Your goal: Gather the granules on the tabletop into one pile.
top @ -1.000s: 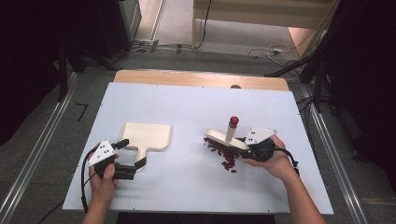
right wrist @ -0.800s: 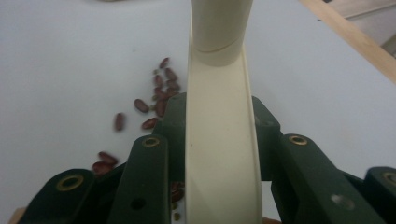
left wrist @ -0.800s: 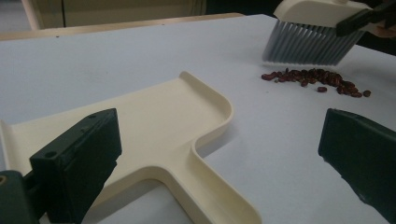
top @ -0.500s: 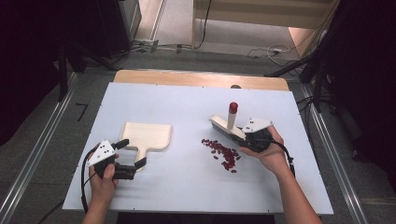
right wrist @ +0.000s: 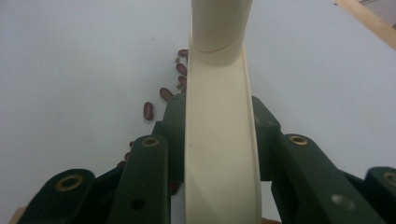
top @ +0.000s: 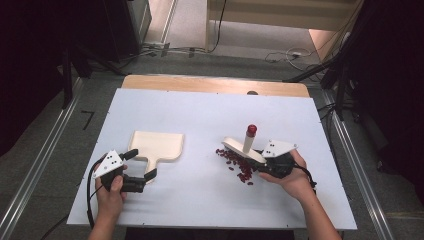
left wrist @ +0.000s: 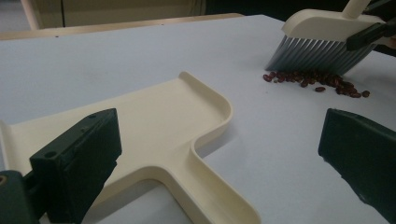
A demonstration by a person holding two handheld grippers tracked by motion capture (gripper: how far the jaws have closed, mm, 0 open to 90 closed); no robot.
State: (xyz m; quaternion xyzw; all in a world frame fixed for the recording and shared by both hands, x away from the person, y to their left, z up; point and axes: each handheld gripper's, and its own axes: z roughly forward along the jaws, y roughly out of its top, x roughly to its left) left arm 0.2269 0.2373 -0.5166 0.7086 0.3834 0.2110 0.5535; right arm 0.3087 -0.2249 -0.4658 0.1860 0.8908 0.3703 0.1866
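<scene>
Meanwhile, on a white-topped bench (top: 200, 115), a person works a hand brush (top: 243, 148) over a scatter of red beans (top: 235, 162), a claw in each hand. The right claw (top: 260, 161), at the lower right of the high view, is clenched on the brush's cream back; in the right gripper view that cream back (right wrist: 219, 154) runs up the middle of the frame with a black jaw pressed to each side, and the round handle rises from it toward the top edge. The handle stands tilted in the high view and ends in a red cap (top: 251, 130). Beans lie loose on the bench just left of the jaws in the right gripper view (right wrist: 161, 93) — a few more show under the claw itself.

At the lower left of the high view, the left claw (top: 141, 169) rests low on the bench with its jaws released and spread wide, the stub handle of a cream dustpan (top: 156, 145) between them (whether either pad touches it cannot be told). The left gripper view shows the dustpan (left wrist: 154, 126) lying flat, its raised rim curving down into the handle between the two black jaws, which stand well apart. Farther off, at the upper right of that frame, the brush's grey bristles (left wrist: 317, 53) meet the bench right behind the line of beans (left wrist: 317, 81) — dustpan and beans stay well apart, with bare white bench between them.
</scene>
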